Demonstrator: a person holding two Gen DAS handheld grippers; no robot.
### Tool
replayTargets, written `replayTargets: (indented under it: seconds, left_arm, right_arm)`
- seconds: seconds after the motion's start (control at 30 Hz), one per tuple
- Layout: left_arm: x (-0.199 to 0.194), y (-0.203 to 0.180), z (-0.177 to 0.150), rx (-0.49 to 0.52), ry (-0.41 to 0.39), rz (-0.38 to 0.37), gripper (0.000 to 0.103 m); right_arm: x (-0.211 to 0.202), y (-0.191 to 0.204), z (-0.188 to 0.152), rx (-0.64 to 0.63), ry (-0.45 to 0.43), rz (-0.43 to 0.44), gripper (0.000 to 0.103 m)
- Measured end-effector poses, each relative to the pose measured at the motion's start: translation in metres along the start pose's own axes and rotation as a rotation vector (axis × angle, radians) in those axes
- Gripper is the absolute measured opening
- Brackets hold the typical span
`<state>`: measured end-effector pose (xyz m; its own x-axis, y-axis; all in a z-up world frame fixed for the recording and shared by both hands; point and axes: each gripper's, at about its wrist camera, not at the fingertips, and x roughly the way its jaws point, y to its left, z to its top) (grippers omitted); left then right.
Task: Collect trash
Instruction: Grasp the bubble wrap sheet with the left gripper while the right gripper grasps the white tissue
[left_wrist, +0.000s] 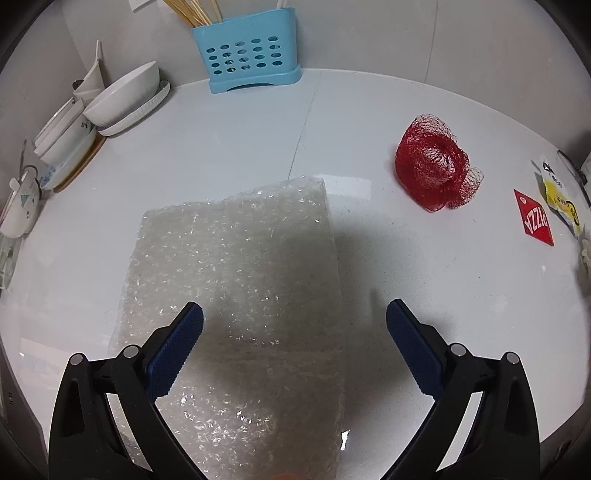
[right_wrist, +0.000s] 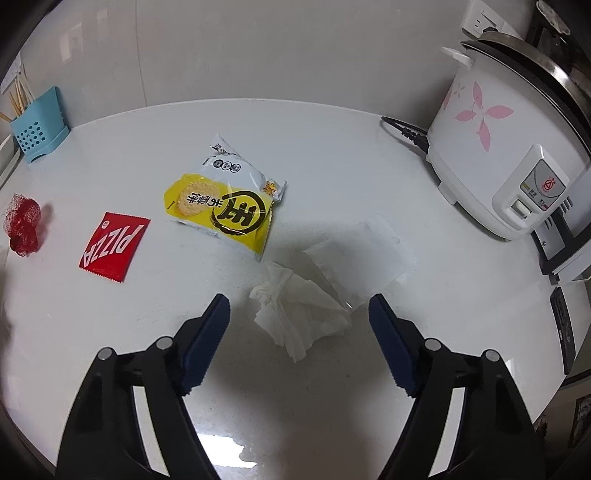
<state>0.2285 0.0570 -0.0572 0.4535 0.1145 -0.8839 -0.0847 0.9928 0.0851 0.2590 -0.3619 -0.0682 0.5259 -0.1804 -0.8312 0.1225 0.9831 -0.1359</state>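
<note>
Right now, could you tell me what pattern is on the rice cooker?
Pink flower petals on white, clearest in the right wrist view: rice cooker.

A glossy white counter (left_wrist: 369, 110) is seen, backed by a pale, plain wall (left_wrist: 369, 33) with faint vertical seams. A blue perforated utensil holder (left_wrist: 251, 55) is set against the wall, and white bowls (left_wrist: 122, 96) are stacked at the left. A flowered rice cooker (right_wrist: 495, 155) is placed below a wall socket (right_wrist: 480, 18). Overhead light is reflected in the surface.
</note>
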Motion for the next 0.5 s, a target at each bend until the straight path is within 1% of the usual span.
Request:
replayTargets:
  seconds: [0.13,0.27,0.3,0.37,0.43,0.5]
  left_arm:
    - [0.003,-0.002,0.001,0.004,0.004,0.011,0.097]
    - [0.008,-0.005,0.001,0.012,0.015,0.02,0.094]
    - [0.01,-0.005,0.001,0.01,0.019,0.019,0.093]
    - [0.013,-0.006,0.001,0.011,0.024,0.018,0.091]
    - [0.016,-0.006,0.001,0.016,0.032,0.015,0.087]
    - [0.019,-0.007,0.0,0.014,0.043,0.013,0.084]
  right_arm:
    - [0.007,0.003,0.002,-0.007,0.009,-0.015,0.065]
    - [0.014,0.005,0.002,-0.015,0.021,-0.025,0.057]
    - [0.015,0.007,0.002,-0.017,0.025,-0.024,0.054]
    - [0.019,0.007,0.002,-0.018,0.032,-0.025,0.051]
    - [0.021,0.007,0.001,-0.016,0.037,-0.026,0.046]
    - [0.023,0.007,0.001,-0.013,0.043,-0.026,0.044]
